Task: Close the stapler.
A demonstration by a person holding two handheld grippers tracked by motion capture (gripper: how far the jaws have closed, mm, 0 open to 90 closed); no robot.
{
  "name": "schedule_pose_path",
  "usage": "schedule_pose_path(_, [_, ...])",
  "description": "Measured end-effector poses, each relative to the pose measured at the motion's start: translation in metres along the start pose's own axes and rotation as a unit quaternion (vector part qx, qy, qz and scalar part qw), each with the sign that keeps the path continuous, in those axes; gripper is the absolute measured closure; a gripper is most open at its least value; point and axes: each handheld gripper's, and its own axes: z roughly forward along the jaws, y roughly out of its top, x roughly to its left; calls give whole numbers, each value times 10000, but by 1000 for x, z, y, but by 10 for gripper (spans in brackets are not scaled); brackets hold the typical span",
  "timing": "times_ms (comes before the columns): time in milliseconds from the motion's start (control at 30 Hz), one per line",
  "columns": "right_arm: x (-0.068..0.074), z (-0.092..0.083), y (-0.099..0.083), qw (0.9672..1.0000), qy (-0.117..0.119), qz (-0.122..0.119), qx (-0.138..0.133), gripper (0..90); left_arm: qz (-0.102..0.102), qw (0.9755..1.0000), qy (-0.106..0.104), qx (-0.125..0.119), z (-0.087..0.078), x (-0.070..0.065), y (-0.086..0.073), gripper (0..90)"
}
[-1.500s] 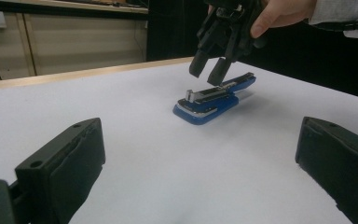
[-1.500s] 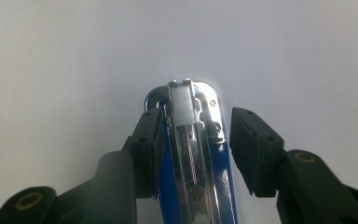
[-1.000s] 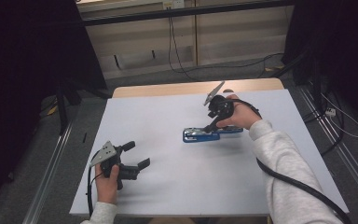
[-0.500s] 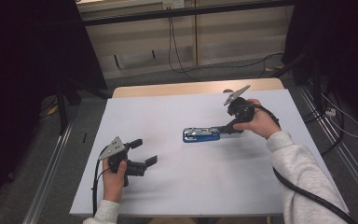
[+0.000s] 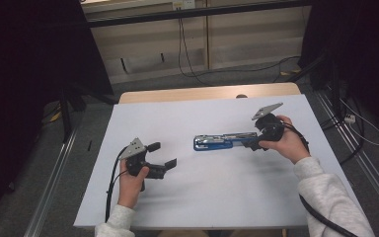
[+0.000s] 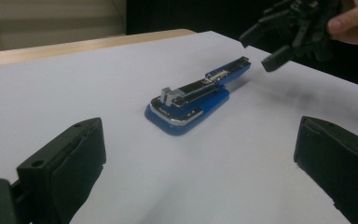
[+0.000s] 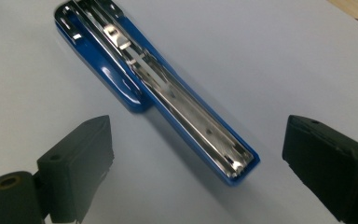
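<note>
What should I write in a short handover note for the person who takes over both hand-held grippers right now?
Left hand-held gripper: open, holding nothing, on the near left of the white table.
Right hand-held gripper: jaws have just been opening, nothing between them, at the right end of the stapler.
Blue stapler: lies flat mid-table, swung open, metal staple track facing up.
Done: stapler opened and let go.
Left: probably reloading or closing it; no staples are in sight.

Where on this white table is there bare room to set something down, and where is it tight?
The white table is bare along the near edge between the two forearms, across the far strip beyond the blue stapler, and between the left gripper and the stapler. It is tight only at the stapler's right end, where the open right gripper sits.
</note>
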Motion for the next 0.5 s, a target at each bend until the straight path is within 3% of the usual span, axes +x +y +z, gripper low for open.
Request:
schedule_pose_path(267, [-2,-5,-26,9992,-169,327,-124,96,-40,9991,321,281,21,4,2,30])
schedule_pose_path(367, [-4,-9,-33,9980,-288,533,-160,138,-103,9986,423,315,28,7,2,34])
schedule_pose_path(433, [-6,-10,-35,9973,-409,580,-172,185,-144,9970,587,481,34,9,3,49])
schedule_pose_path(500, [-8,-12,-36,9963,-472,668,-270,240,-131,9964,596,592,39,10,3,88])
